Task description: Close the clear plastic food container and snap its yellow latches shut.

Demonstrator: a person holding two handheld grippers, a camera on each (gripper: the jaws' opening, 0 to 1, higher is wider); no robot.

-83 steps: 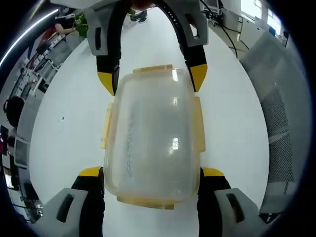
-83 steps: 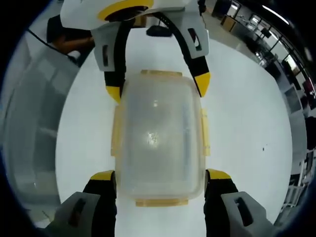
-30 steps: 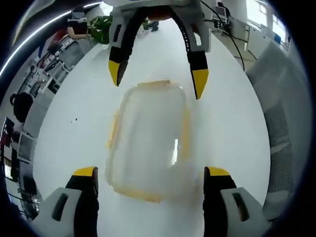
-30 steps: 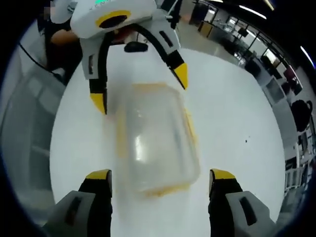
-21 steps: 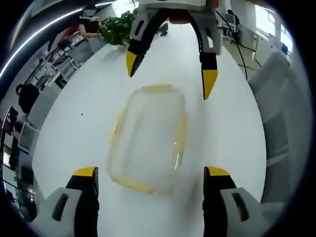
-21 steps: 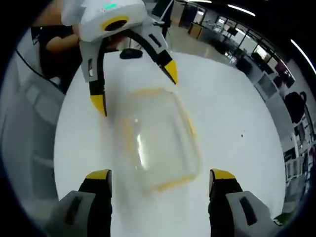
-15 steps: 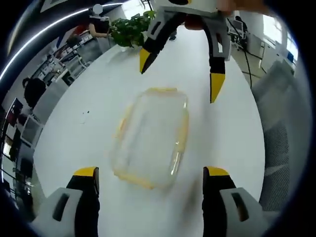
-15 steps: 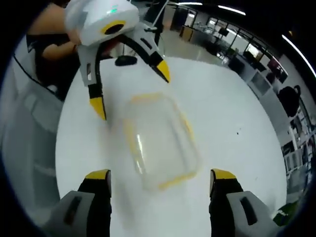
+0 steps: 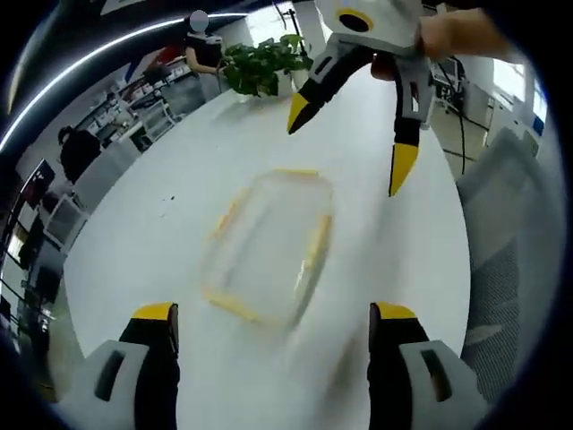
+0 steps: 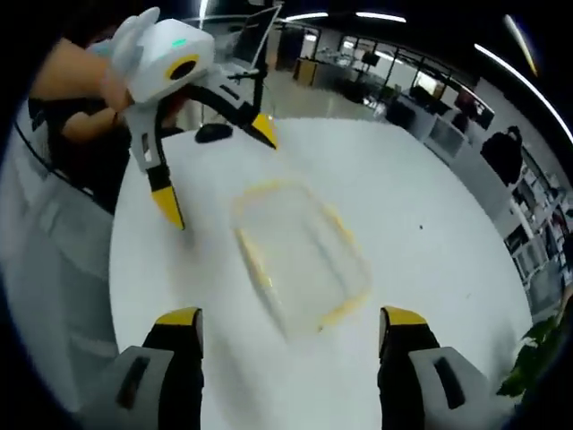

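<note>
The clear plastic container (image 9: 269, 246) with yellow latches lies flat on the white table (image 9: 170, 188), its lid on; motion blur hides how the latches sit. My left gripper (image 9: 274, 313) is open above its near end, touching nothing. Beyond the far end the right gripper (image 9: 351, 143) hangs open in a hand (image 9: 457, 31). In the right gripper view the container (image 10: 300, 255) lies ahead of my open right gripper (image 10: 291, 318), and the left gripper (image 10: 215, 168) floats open past it, clear of the box.
A potted plant (image 9: 260, 67) stands at the table's far end, also seen as leaves (image 10: 537, 358). A black mouse (image 10: 215, 133) rests near the person's side. A grey mesh chair (image 9: 506, 278) stands beside the table edge. Office desks and people fill the background.
Both grippers have risen and pulled back from the container, whose ends their jaws flanked 2.8 s ago. The container now looks smaller and stays on the table.
</note>
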